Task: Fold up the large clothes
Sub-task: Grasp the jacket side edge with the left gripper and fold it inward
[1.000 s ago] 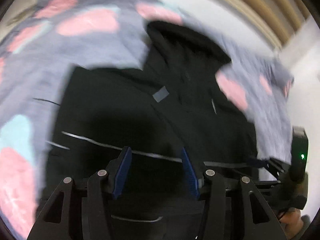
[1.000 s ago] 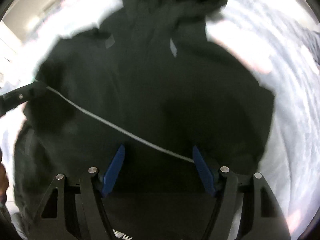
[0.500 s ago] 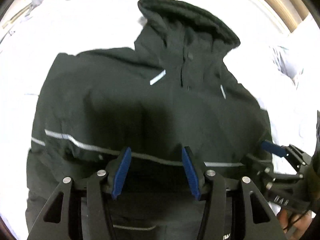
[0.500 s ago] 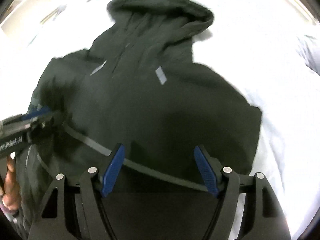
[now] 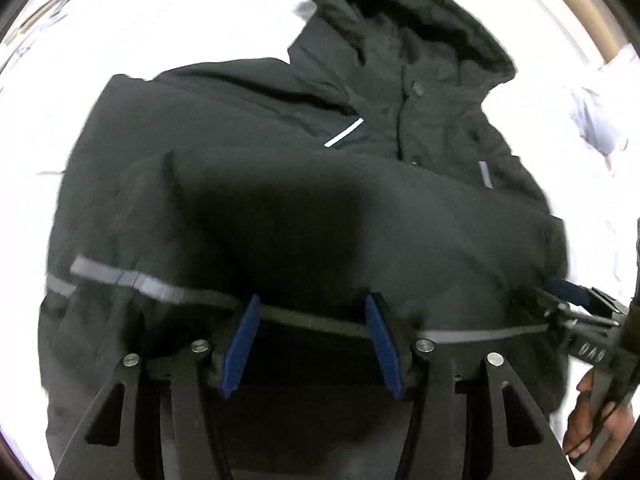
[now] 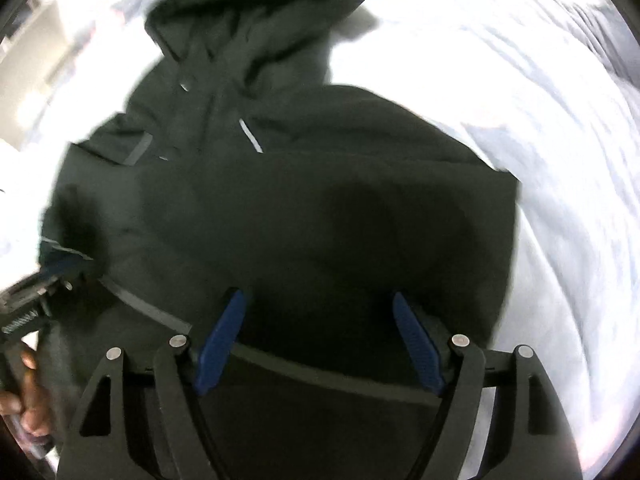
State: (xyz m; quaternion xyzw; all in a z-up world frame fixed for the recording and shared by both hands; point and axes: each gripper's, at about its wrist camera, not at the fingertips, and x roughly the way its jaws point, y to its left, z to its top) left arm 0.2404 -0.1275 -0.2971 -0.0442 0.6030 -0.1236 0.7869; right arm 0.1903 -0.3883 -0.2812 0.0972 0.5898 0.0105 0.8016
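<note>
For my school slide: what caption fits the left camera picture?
Open left gripper over a black hooded jacket on white bedding.

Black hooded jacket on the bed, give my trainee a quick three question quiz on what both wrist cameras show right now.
1. True or false: the black hooded jacket lies on white bedding.
2. The left gripper has jaws that are: A) apart, B) pressed together.
3. What grey feature runs across the jacket near the right gripper?

Key: 1 true. 2 A. 3 the reflective stripe.
</note>
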